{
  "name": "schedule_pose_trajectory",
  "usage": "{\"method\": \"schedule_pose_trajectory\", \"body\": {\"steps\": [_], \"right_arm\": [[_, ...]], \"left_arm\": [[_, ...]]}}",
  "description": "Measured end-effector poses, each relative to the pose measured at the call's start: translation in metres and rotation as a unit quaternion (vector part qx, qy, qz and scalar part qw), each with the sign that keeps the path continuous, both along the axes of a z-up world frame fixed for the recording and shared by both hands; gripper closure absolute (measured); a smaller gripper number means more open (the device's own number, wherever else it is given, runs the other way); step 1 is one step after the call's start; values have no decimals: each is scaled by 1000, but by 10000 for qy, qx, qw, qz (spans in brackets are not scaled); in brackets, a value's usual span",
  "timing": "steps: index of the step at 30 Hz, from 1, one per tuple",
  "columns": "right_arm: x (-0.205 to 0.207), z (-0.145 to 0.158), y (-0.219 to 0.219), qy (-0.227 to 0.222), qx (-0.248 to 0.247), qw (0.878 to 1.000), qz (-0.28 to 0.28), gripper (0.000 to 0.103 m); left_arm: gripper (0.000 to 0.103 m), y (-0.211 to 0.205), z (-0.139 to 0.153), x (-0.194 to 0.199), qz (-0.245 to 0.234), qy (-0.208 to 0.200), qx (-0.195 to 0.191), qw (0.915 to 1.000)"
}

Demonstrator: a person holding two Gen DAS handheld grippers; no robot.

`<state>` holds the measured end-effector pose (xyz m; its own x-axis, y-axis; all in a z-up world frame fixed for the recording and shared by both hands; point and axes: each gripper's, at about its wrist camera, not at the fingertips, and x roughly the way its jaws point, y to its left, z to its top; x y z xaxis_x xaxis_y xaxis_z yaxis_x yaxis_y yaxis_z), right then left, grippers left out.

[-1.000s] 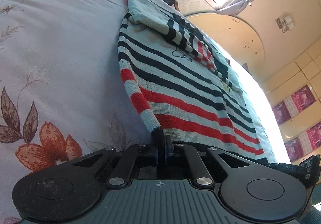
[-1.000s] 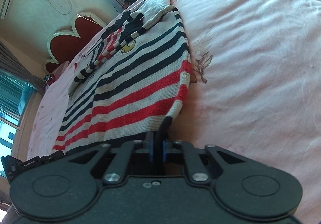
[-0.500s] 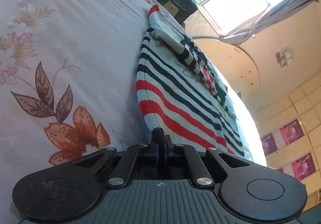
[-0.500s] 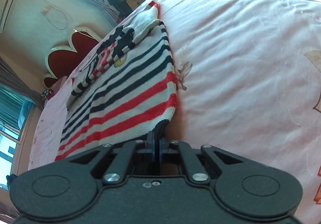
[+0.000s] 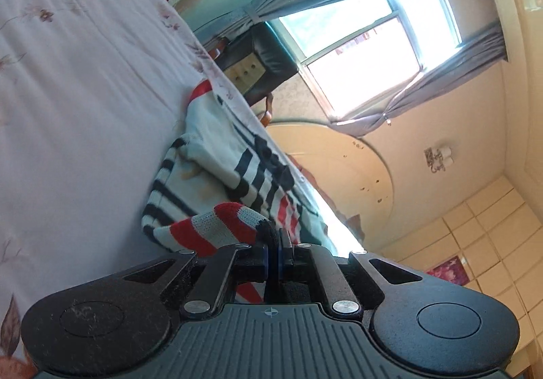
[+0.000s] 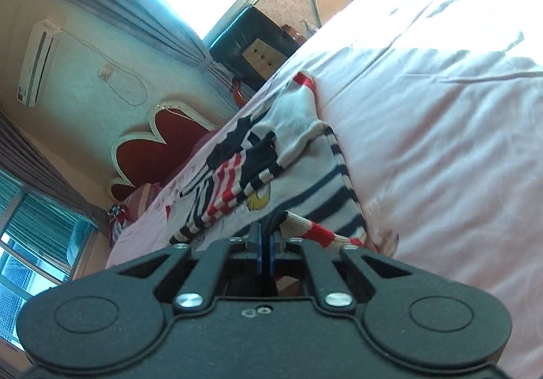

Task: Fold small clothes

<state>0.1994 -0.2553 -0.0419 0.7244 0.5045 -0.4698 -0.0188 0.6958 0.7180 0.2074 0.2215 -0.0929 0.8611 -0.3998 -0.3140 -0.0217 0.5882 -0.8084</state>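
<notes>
A small knit sweater (image 5: 217,158) with red, navy and white stripes lies on the bed (image 5: 68,107). My left gripper (image 5: 273,243) is shut on the sweater's bottom hem corner and has it doubled over the rest of the garment. In the right wrist view, the sweater (image 6: 292,155) shows its folded sleeves and a cartoon print. My right gripper (image 6: 266,233) is shut on the other hem corner, also carried over the body. The lower half of the sweater is hidden behind both grippers.
The floral bedsheet (image 6: 441,141) spreads wide around the sweater. A dark padded headboard panel (image 5: 258,63) and a red heart-shaped cushion (image 6: 163,145) stand at the bed's far edge, with a window (image 5: 366,50) behind.
Both grippers have lifted the hem and moved forward toward the collar, so the lower striped half now folds over the upper half. The views tilted up toward the window.
</notes>
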Motion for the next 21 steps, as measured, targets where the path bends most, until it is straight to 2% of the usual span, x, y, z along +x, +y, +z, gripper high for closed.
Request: {"method": "schedule_pose_trajectory", "body": {"steps": [5, 9, 14, 21], "right_arm": [[56, 19, 0, -171, 142, 9998, -8, 98], [106, 22, 1, -189, 215, 9996, 17, 98], [173, 5, 3, 18, 382, 9993, 52, 98], [255, -43, 13, 523, 552, 9969, 182, 98]], "left_arm": [[98, 4, 23, 54, 0, -121, 92, 9999], [98, 6, 31, 101, 1, 4, 197, 9998], [98, 9, 17, 157, 37, 372, 289, 9989], [98, 16, -22, 223, 310, 987, 132, 9945]]}}
